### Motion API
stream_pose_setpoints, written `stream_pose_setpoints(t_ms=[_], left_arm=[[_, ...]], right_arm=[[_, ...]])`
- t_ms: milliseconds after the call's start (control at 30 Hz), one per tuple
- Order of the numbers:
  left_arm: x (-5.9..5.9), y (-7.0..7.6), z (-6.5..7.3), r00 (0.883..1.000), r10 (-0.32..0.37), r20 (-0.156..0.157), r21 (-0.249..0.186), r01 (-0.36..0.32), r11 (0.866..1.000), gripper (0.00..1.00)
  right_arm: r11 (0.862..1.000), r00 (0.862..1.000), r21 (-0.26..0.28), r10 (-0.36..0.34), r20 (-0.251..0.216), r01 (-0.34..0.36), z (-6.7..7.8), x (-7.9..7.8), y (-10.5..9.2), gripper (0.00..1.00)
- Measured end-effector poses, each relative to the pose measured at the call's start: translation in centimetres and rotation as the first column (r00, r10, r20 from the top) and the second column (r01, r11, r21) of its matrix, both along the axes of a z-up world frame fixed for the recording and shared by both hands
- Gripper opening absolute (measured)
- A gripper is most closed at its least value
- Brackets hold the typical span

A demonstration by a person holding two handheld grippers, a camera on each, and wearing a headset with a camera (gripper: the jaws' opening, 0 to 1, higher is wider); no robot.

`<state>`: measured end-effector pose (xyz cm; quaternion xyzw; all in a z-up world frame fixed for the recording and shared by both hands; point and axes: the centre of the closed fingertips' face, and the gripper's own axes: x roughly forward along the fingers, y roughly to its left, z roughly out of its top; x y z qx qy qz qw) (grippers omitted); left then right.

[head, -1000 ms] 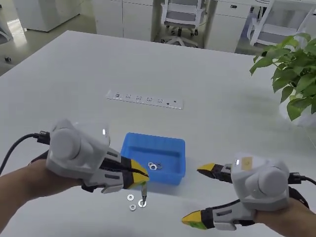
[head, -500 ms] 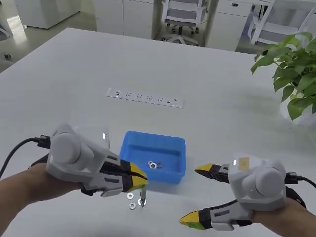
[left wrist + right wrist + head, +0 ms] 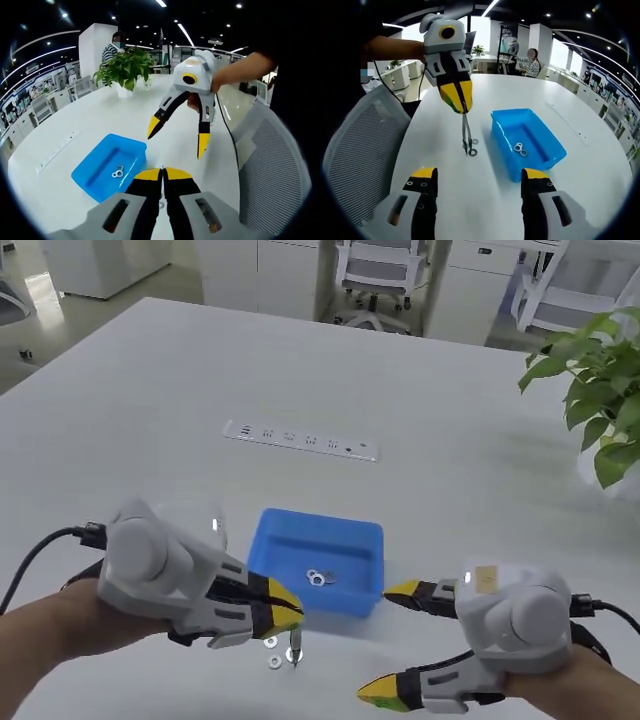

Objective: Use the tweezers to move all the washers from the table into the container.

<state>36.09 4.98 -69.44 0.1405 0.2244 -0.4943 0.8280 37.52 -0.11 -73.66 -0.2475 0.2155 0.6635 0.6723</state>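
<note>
open office, big white table, strip lights overhead
we see a white table (image 3: pixel 470 430) with a white power strip (image 3: pixel 300 440) lying flat on it and a leafy potted plant (image 3: pixel 595 400) at its right edge. past the far edge we see grey office chairs (image 3: pixel 372 275) and white cabinets (image 3: pixel 95 265) on a pale floor (image 3: pixel 60 310). in the left gripper view we note a grey mesh chair (image 3: pixel 270 165) just beside the table and a dark ceiling with strip lights (image 3: pixel 185 34) and small spots. in the right gripper view we note a white pillar (image 3: pixel 536 37) far back.
</note>
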Motion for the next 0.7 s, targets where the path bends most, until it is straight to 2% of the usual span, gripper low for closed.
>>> stream_pose_setpoints(t_ms=[333,700], left_arm=[[-0.1,-0.3,0.1,1.000,-0.003,-0.001,-0.008,0.003,1.000,0.05],[-0.2,-0.5,0.1,1.000,-0.017,-0.002,-0.008,0.017,1.000,0.05]], right_arm=[[0.996,0.996,0.003,0.088,0.015,-0.088,-0.2,-0.5,1.8,0.55],[0.980,0.980,-0.014,0.196,0.031,-0.196,-1.2,-1.3,3.9,0.36]])
